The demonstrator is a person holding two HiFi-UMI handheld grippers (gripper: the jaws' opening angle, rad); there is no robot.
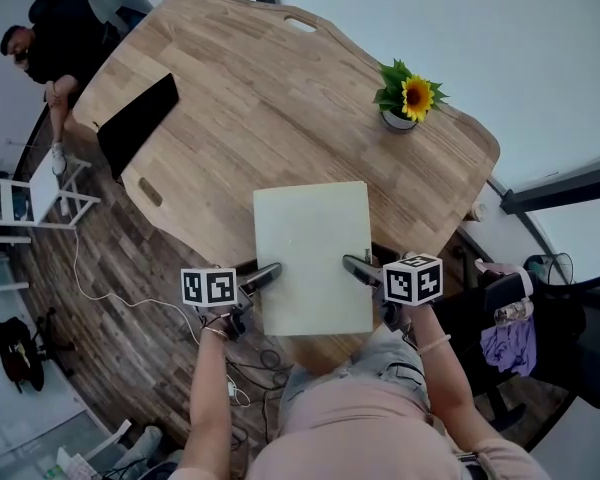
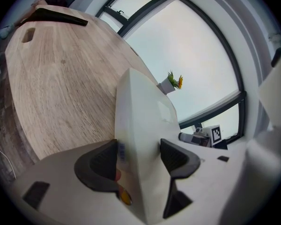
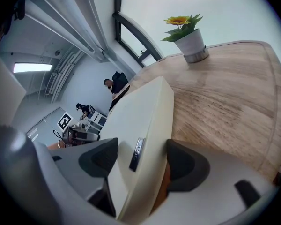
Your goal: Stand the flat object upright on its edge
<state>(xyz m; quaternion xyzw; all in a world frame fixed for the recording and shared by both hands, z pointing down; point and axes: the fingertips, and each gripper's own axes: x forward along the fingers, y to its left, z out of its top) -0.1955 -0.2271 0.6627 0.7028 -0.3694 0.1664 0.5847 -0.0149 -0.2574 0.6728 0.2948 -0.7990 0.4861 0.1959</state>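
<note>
Cream board (image 1: 313, 258) between both grippers (image 1: 271, 274) (image 1: 356, 266)

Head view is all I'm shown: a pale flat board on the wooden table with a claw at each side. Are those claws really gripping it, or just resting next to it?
Observer: Gripping. In the left gripper view the board fills the gap of the left gripper, with a dark pad against each face.
Operator: And the other claw?
Observer: Same. The right gripper is clamped across the board's side edge, and a small grey label sits on that edge between its jaws.
</note>
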